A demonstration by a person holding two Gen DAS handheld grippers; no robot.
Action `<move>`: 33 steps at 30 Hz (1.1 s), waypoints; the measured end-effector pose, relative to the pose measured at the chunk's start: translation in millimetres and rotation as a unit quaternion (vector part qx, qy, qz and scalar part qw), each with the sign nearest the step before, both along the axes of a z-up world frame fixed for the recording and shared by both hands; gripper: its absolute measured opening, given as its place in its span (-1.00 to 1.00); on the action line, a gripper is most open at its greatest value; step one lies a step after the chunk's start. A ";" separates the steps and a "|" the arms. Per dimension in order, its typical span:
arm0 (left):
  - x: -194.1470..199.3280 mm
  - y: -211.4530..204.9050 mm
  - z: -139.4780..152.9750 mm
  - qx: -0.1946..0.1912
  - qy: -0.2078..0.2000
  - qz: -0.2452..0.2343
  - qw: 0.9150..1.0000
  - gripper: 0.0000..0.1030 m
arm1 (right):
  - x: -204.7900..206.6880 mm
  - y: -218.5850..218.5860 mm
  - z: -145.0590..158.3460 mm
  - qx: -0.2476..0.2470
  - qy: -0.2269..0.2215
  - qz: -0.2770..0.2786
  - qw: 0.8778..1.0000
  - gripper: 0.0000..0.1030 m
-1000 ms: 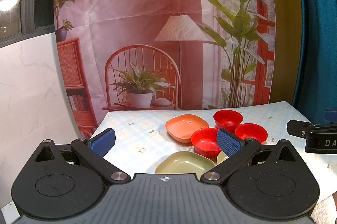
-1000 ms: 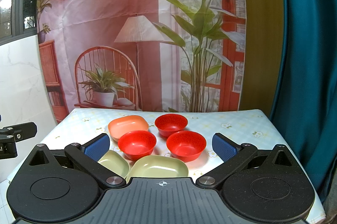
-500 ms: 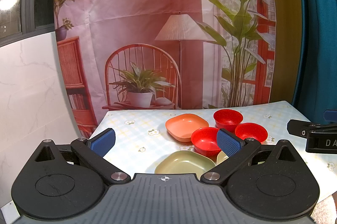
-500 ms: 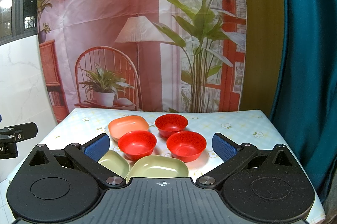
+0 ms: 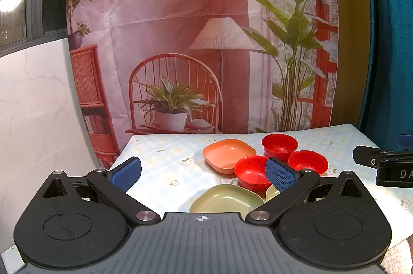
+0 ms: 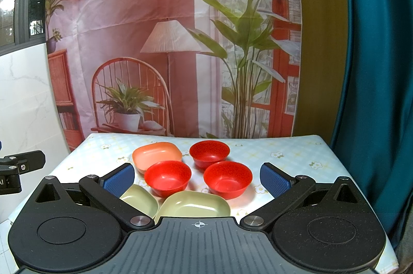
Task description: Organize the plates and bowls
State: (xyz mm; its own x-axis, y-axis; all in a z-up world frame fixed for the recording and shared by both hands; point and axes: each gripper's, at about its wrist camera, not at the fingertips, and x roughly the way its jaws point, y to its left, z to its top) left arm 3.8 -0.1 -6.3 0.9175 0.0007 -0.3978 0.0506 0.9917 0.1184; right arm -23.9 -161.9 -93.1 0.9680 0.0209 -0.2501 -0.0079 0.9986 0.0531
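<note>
Currently logged, per view:
Left gripper (image 5: 204, 172): you held it with its blue pads spread wide and nothing between them; it sat low in the left wrist view, above the near part of the table.
Right gripper (image 6: 197, 177): you held it equally wide apart and empty; it filled the bottom of the right wrist view.
Table (image 6: 296, 158): it carried a pale checked cloth with small flowers and ran across the lower middle of both views.
Orange plate (image 6: 157, 154): it sat left of centre in the right wrist view, behind the near left red bowl and just beside it.
Rear red bowl (image 6: 209, 153): it stood upright at the centre of that view, farthest back of the three.
Near left red bowl (image 6: 167, 181): it stood upright, lower centre, in front of the orange plate.
Near right red bowl (image 6: 227, 182): it stood upright, just right of its neighbour, with a narrow gap between them.
Large green plate (image 6: 195, 205): it lay at bottom centre, closest to your right gripper body, partly hidden by it.
Small green plate (image 6: 140, 200): it lay just left of the large one, partly behind your right gripper's left finger.
Backdrop (image 5: 180, 41): it was a printed room scene with chair, lamp and plants, filling the upper half of both views.
Teal curtain (image 6: 382, 67): it hung along the right edge.
</note>
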 end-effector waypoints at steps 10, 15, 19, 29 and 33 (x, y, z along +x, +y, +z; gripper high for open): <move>0.2 0.4 0.1 0.000 0.000 0.000 1.000 1.00 | -0.1 -0.5 0.4 0.000 -0.001 0.000 1.000 0.99; 0.7 0.7 -0.6 -0.001 0.000 0.000 1.000 1.00 | -0.1 -0.8 0.6 -0.001 -0.001 0.000 1.000 0.99; 1.4 0.8 -2.1 -0.001 0.002 0.001 1.000 1.00 | 0.0 -0.9 1.0 -0.001 -0.001 0.000 1.000 0.99; 3.5 3.3 0.2 -0.004 0.008 0.009 1.000 1.00 | 4.9 -3.6 -5.5 0.002 0.000 0.001 1.000 0.99; 10.4 4.9 0.9 0.002 0.008 0.017 1.000 1.00 | 6.1 -7.8 -0.3 0.019 0.000 0.005 1.000 0.99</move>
State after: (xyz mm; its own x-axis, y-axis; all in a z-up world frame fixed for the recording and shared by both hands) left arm 14.1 4.8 -5.3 0.9108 0.0327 -0.4115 0.0194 0.9924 0.1219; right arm -17.9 -169.7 -93.3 0.9677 0.0406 -0.2486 -0.0184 0.9957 0.0911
